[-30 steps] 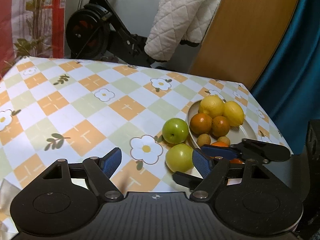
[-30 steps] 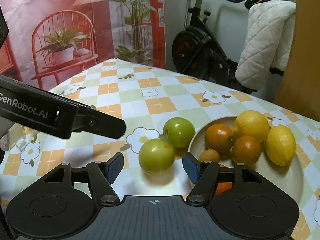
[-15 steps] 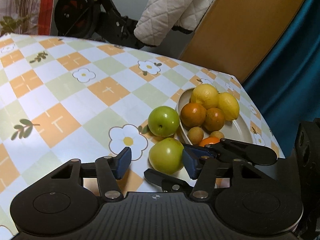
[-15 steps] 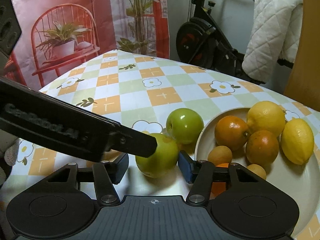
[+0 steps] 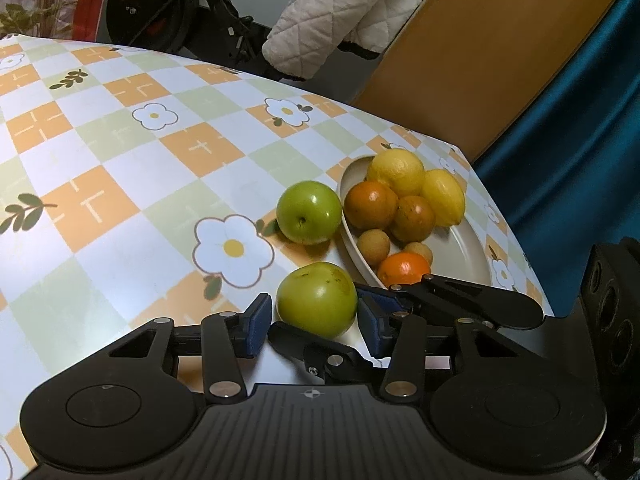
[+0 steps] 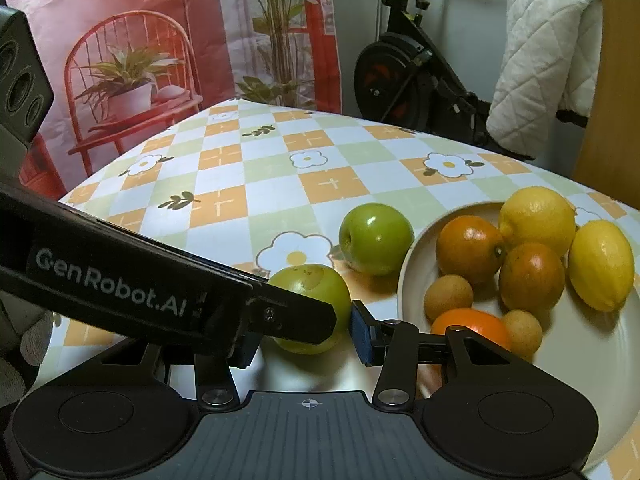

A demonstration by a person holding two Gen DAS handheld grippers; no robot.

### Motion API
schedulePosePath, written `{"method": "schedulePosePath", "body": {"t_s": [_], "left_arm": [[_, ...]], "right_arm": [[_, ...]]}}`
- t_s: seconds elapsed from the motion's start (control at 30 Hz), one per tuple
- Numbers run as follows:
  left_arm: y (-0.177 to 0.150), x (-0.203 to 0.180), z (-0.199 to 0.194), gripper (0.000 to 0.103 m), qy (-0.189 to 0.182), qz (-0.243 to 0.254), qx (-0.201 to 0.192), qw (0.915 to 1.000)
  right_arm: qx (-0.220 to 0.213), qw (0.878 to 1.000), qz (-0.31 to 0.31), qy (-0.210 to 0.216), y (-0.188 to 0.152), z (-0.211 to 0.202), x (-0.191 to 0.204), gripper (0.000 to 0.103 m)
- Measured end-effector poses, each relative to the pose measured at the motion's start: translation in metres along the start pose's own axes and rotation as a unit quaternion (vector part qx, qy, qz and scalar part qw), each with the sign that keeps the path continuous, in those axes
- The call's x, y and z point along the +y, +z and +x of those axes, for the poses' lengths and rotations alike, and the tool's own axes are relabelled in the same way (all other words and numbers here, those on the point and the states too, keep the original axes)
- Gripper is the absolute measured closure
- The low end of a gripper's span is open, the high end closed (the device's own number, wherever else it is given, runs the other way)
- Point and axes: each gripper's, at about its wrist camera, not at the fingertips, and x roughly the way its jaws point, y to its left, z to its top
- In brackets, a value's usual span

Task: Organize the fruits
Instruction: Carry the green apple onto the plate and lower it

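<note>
1. Position of the work item: the near green apple (image 5: 317, 299) rests on the checked tablecloth (image 5: 120, 184), just near-left of the plate (image 5: 464, 248) and in front of the far green apple (image 5: 309, 212). Both apples are outside the plate.

2. Controlling relation: the near apple lies directly ahead of both tools, in the gap between each pair of fingers. In the right wrist view the same apple (image 6: 310, 304) sits between the blue pads, with the left tool's finger crossing in front of it.

3. Left gripper (image 5: 316, 322): jaws apart, one pad on either side of the apple with visible clearance on the left; contact on the right side cannot be confirmed.

4. Right gripper (image 6: 304, 340): jaws apart; the right pad stands at the apple's flank, the left pad is largely hidden behind the other tool.

5. Both tools are about equally near. Judgement: only one should close, since the crossed fingers risk colliding.

6. Axis: the apple is nearly round, stem dimple upward with a brown blemish on top, so no preferred grip direction is apparent.

7. Materials: the apple skin looks smooth and waxy, likely slippery under rubbery pads. The plate appears a glazed, pale shallow dish holding two lemons (image 6: 536, 220), dark oranges (image 6: 468, 248), a bright orange (image 6: 468, 326) and small tan round fruits (image 6: 448, 296).

8. Likely next step: clamp, lift and place into the free right side of the plate.
</note>
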Motion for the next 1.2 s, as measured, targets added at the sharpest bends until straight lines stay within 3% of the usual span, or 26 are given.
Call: {"method": "schedulePosePath", "body": {"t_s": [0.4,0.63,1.2], "left_arm": [[-0.013,-0.021,-0.016,0.055,0.013,0.018,-0.001,0.9998],[-0.009,-0.047,-0.021,0.055,0.024,0.056,-0.007,0.9981],[0.019,-0.126,0.015,0.055,0.017,0.143,-0.009,0.9896]], "right_arm": [[-0.009,1.0,0.021,0.011,-0.015,-0.024,0.003,0.061],[-0.035,0.999,0.038,0.009,-0.017,-0.046,-0.006,0.061],[-0.095,0.991,0.092,-0.033,-0.021,-0.086,-0.079,0.061]]}}
